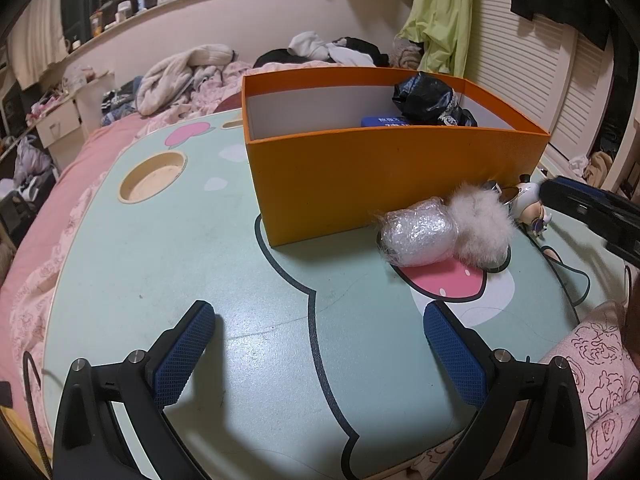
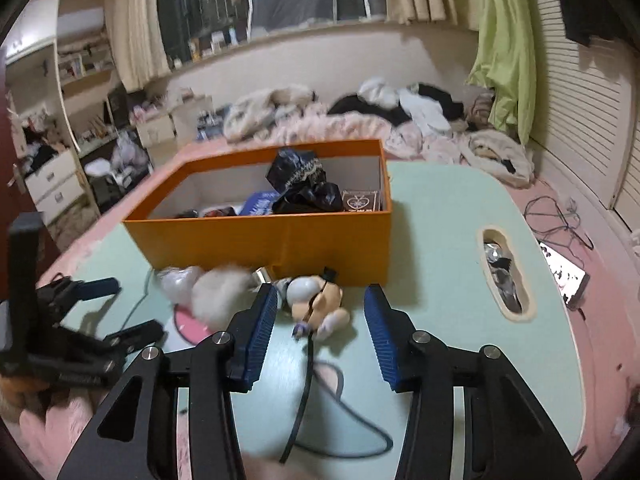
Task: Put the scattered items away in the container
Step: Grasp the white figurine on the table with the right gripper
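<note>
An orange box [image 1: 384, 184] stands on the mint lap table [image 1: 200, 272] and holds a black bag [image 1: 428, 98] and a blue item. The box also shows in the right wrist view [image 2: 280, 240]. In front of it lie a clear plastic-wrapped bundle [image 1: 418, 236], a white fur pom-pom [image 1: 482, 220] and a small doll figure [image 1: 530, 200]. My left gripper [image 1: 320, 344] is open and empty, low over the table, short of the bundle. My right gripper [image 2: 320, 332] is open, its fingers on either side of the doll figure [image 2: 316, 300], just short of it.
The table has a round cup recess [image 1: 154, 176] and an oblong slot [image 2: 504, 276] with small things in it. A black cord [image 2: 308, 380] trails from the figure. Pink bedding with piled clothes [image 2: 400, 112] surrounds the table. The right gripper [image 1: 592, 212] shows at the right edge.
</note>
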